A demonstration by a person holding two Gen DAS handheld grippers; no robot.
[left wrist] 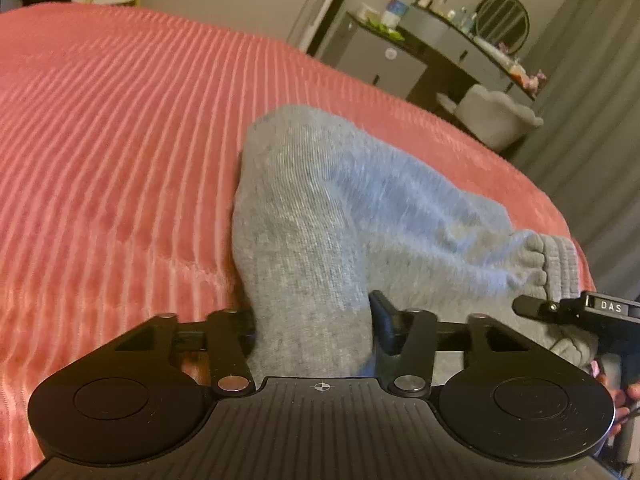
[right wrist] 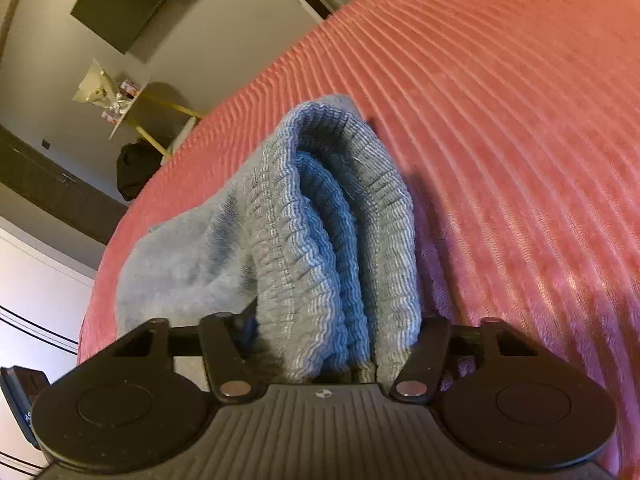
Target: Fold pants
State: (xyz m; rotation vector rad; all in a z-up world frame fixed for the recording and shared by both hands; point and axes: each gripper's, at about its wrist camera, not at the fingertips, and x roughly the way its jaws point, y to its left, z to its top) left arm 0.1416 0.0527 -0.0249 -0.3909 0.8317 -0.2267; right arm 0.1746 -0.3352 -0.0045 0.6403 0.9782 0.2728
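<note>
The grey knit pants (left wrist: 328,216) lie bunched on a pink ribbed bedspread (left wrist: 120,140). My left gripper (left wrist: 312,328) is shut on a fold of the grey cloth, which rises between its fingers. My right gripper (right wrist: 336,340) is shut on the ribbed elastic waistband of the pants (right wrist: 332,220), which is stacked in several layers between its fingers. The right gripper also shows at the right edge of the left wrist view (left wrist: 576,308), beside the gathered waistband (left wrist: 556,264). The rest of the pants trails to the left in the right wrist view (right wrist: 180,264).
The pink bedspread (right wrist: 520,140) fills most of both views. A dark dresser with a round mirror (left wrist: 502,22) and a grey chair (left wrist: 496,116) stand beyond the bed's far right edge. A wall television (right wrist: 132,0) and a small table (right wrist: 120,100) are at the far left.
</note>
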